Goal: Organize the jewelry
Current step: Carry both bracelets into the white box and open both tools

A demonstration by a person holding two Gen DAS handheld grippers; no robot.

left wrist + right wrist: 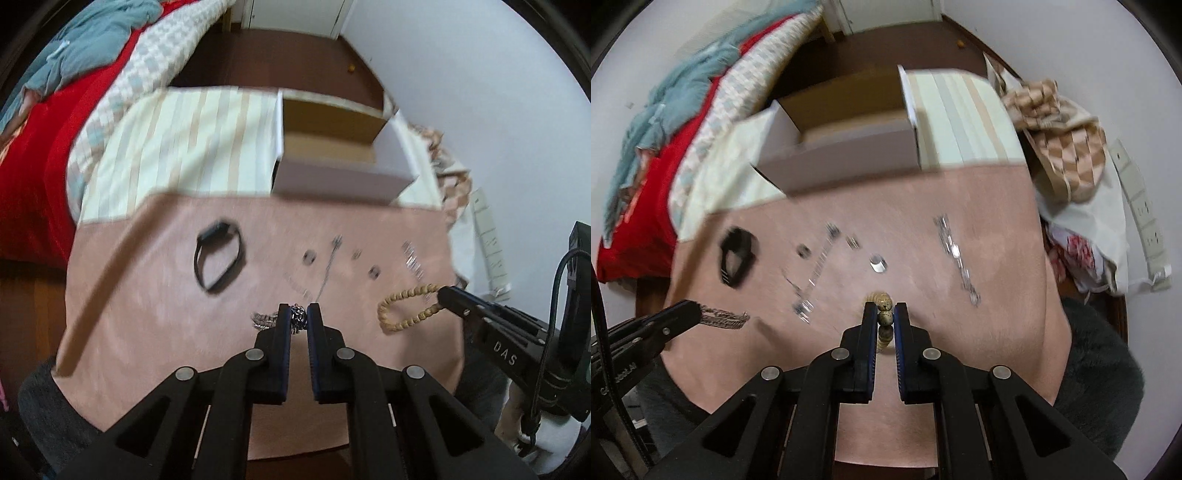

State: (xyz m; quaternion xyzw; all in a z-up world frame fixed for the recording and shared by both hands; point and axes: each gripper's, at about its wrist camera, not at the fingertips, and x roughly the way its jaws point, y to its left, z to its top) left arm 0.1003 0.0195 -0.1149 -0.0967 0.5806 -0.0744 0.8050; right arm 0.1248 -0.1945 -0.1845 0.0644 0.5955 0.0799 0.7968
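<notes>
My left gripper (298, 317) is shut on a silver chain bracelet (266, 319) that trails to its left; the bracelet also shows in the right wrist view (724, 317). My right gripper (885, 314) is shut on a tan beaded bracelet (884, 312), whose loop shows in the left wrist view (406, 306). On the pink cloth (147, 314) lie a black wristband (218, 260), small silver rings (308, 257), a thin chain (328, 269) and a long silver link chain (956, 254). An open cardboard box (332, 147) stands behind.
A striped cream cloth (192, 147) covers the far part of the surface. A bed with red and blue bedding (55, 129) is on the left. A checked bag (1063, 140) and a power strip (1141, 210) are on the right by the wall.
</notes>
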